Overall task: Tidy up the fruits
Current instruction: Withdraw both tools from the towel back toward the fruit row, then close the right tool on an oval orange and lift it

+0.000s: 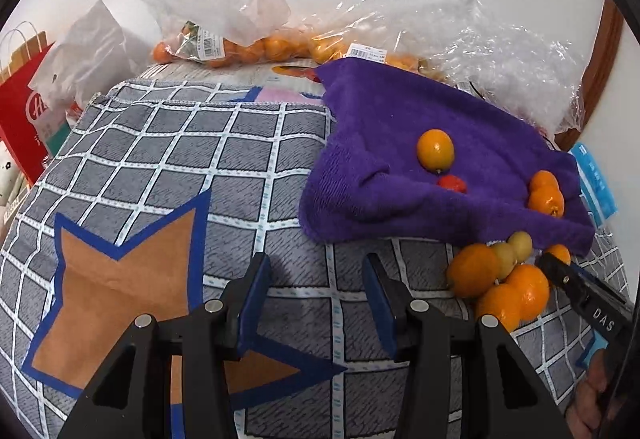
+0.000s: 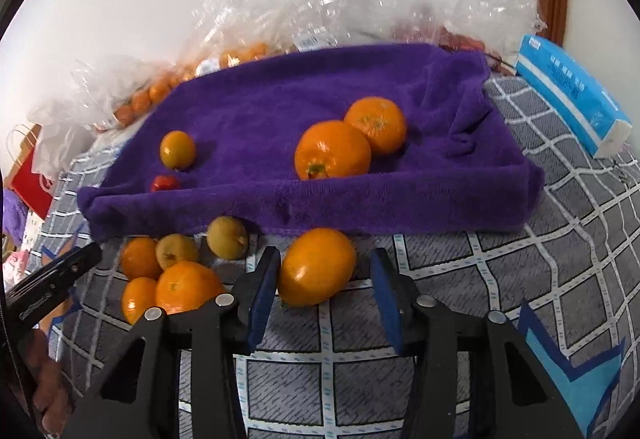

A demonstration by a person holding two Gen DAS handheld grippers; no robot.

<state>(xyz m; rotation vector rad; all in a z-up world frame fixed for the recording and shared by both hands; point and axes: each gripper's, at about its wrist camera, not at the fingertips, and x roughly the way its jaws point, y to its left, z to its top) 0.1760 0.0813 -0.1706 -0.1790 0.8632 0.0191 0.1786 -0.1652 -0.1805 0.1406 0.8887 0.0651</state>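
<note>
A purple towel [image 2: 280,111] [image 1: 400,127] lies on the grey checked cloth. On it sit two oranges [image 2: 334,151], a small yellow-orange citrus [image 2: 177,149] [image 1: 435,150] and a small red fruit [image 2: 164,183] [image 1: 452,183]. In front of the towel lie a loose orange [image 2: 316,266] and a heap of oranges and pale yellow fruits [image 2: 176,271] [image 1: 500,279]. My right gripper [image 2: 322,279] is open, its fingers either side of the loose orange. My left gripper [image 1: 316,279] is open and empty over the cloth, left of the heap.
Clear plastic bags with small oranges [image 1: 240,47] [image 2: 180,87] lie behind the towel by the white wall. A red paper bag [image 1: 24,119] stands at far left. A blue tissue pack [image 2: 572,99] lies at the right.
</note>
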